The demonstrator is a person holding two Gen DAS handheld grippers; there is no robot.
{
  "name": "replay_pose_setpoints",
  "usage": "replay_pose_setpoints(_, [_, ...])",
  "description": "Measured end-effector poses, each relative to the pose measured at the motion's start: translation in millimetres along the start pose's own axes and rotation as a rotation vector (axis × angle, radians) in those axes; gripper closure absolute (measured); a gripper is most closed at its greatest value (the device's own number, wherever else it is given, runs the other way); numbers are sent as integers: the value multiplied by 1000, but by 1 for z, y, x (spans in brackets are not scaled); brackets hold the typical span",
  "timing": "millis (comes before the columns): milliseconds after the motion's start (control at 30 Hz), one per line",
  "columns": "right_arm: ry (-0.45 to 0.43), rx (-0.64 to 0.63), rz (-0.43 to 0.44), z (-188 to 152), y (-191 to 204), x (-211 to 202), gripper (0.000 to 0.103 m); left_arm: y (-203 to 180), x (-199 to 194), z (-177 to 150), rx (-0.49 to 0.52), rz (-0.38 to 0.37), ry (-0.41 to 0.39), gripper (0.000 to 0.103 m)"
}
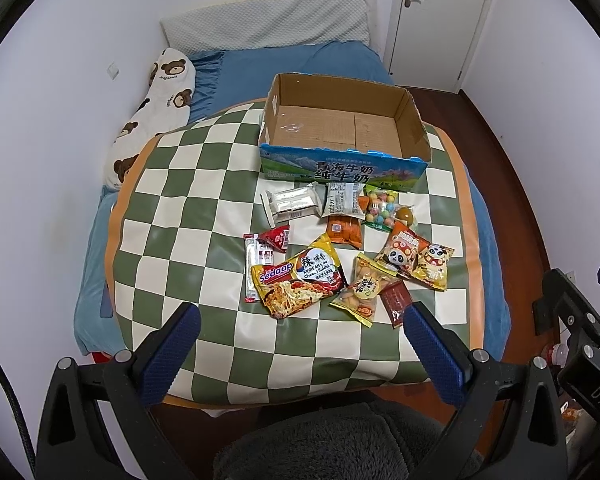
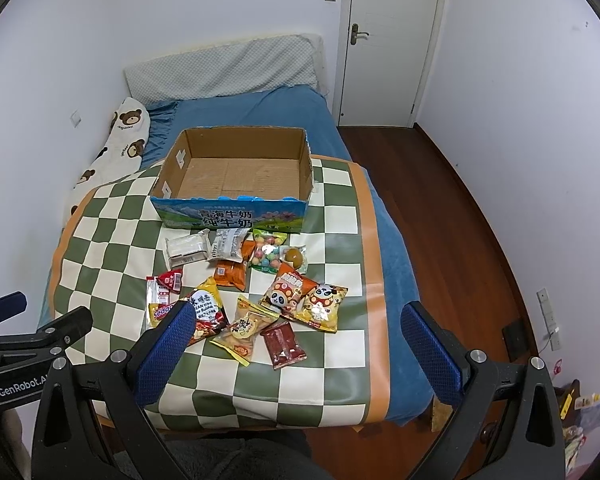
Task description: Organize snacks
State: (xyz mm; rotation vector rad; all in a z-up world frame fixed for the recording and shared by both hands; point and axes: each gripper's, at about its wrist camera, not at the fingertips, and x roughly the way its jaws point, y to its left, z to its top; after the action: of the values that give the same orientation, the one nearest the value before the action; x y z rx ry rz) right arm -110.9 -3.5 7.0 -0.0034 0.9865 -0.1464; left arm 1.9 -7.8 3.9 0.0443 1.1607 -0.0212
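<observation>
An empty cardboard box [image 1: 412, 120] with a blue printed front stands at the far side of the checkered mat [image 1: 188, 184]; it also shows in the right wrist view [image 2: 172, 164]. Several snack packets lie in front of it: a Sedaap noodle pack [image 1: 300, 284], two panda bags [image 1: 416, 260], a candy-ball bag [image 1: 382, 210], a white wrapped pack [image 1: 294, 204], a dark red bar [image 2: 283, 344]. My left gripper [image 1: 300, 320] is open and empty, above the mat's near edge. My right gripper [image 2: 296, 320] is open and empty, above the near packets.
The mat lies on a bed with a blue sheet [image 2: 240, 112], a grey pillow [image 2: 220, 68] and a bear-print pillow [image 1: 156, 112] by the left wall. Wooden floor [image 2: 440, 184] and a white door [image 2: 392, 40] are on the right. A grey fleece [image 1: 332, 440] is below me.
</observation>
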Motion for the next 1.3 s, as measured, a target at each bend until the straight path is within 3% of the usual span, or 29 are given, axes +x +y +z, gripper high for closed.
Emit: replay_pose_setpoints(1300, [-2, 5, 16, -3, -11, -7, 0, -7, -4, -2, 1, 1, -4, 0])
